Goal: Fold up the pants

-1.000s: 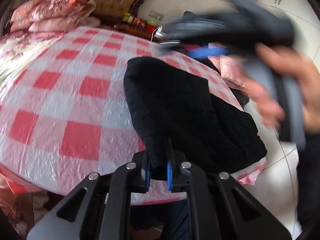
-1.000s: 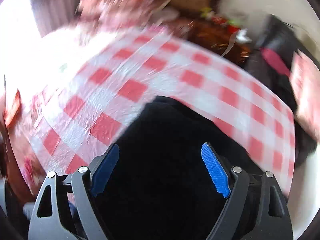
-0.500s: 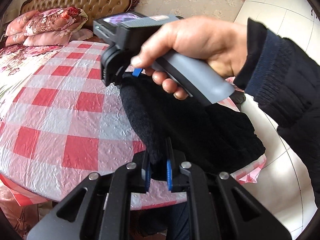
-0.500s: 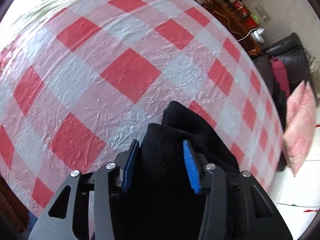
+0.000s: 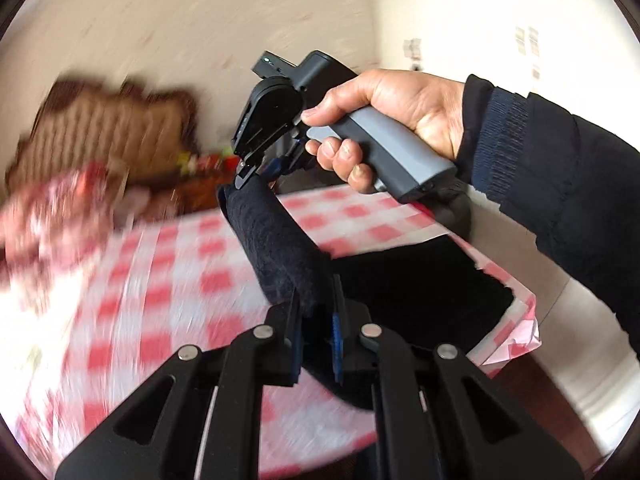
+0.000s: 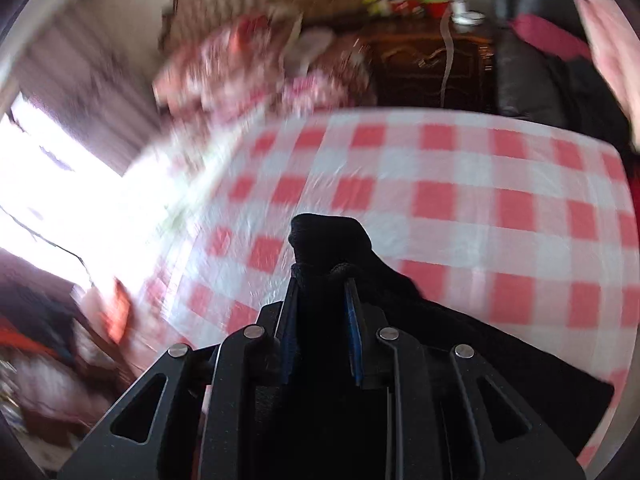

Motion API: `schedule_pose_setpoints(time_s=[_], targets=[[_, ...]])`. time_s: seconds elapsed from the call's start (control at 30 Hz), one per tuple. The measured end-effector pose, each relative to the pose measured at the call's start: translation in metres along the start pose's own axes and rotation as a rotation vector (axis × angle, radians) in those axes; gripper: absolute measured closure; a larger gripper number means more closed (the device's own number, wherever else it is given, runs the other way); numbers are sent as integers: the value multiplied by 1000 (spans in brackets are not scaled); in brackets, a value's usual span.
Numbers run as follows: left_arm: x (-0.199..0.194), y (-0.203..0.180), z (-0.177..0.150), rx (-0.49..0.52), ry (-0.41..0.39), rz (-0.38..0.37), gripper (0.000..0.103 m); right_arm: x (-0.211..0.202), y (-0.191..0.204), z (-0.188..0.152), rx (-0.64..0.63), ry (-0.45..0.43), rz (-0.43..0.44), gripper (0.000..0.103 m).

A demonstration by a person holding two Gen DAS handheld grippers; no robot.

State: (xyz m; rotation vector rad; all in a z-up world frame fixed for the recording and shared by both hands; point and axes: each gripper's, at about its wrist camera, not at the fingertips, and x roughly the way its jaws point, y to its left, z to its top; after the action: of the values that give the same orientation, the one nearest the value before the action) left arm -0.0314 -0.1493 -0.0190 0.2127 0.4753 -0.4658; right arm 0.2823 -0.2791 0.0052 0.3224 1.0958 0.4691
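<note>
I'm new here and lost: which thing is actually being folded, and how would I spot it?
Find the big surface under the red-and-white checked cloth. At its near edge lies the black pants, a fuzzy dark garment. One edge is lifted, pinched by the left tool and the right tool; it is the only plain black fabric on that bright checked cover.

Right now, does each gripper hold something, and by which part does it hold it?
Both hold the black pants. The left gripper and the right gripper each pinch a bunched part of one raised edge of the cloth; which edge cannot be told.
</note>
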Motion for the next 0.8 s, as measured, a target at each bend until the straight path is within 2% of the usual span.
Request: schedule_pose_setpoints(time_s=[0.13, 0.27, 0.33, 0.4, 0.43, 0.5, 0.6, 0.63, 0.7, 0.77, 0.8], targets=[[18, -79, 22, 157, -27, -25, 92, -76, -92, -22, 129, -104, 71, 82], [63, -168, 16, 301, 29, -86, 92, -104, -193, -58, 255, -146, 81, 86], [88, -205, 0, 357, 80, -100, 92, -102, -240, -78, 315, -152, 113, 91], [116, -233, -20, 402, 141, -100, 92, -90, -282, -94, 360, -156, 176, 91], [129, -245, -32, 424, 172, -103, 92, -79, -302, -104, 394, -148, 170, 91], [139, -261, -49, 478, 176, -77, 92, -64, -321, -116, 425, -126, 165, 91], [139, -267, -55, 514, 155, -49, 92, -60, -320, -120, 388, -129, 172, 86], [139, -270, -56, 520, 151, -44, 92, -60, -318, -118, 374, -130, 166, 83], [138, -269, -58, 531, 147, -37, 92, -58, -313, -111, 346, -117, 166, 71], [135, -268, -59, 529, 139, -33, 92, -52, -313, -104, 336, -100, 158, 20], [133, -268, -59, 528, 135, -31, 92, -52, -312, -101, 319, -105, 144, 19]])
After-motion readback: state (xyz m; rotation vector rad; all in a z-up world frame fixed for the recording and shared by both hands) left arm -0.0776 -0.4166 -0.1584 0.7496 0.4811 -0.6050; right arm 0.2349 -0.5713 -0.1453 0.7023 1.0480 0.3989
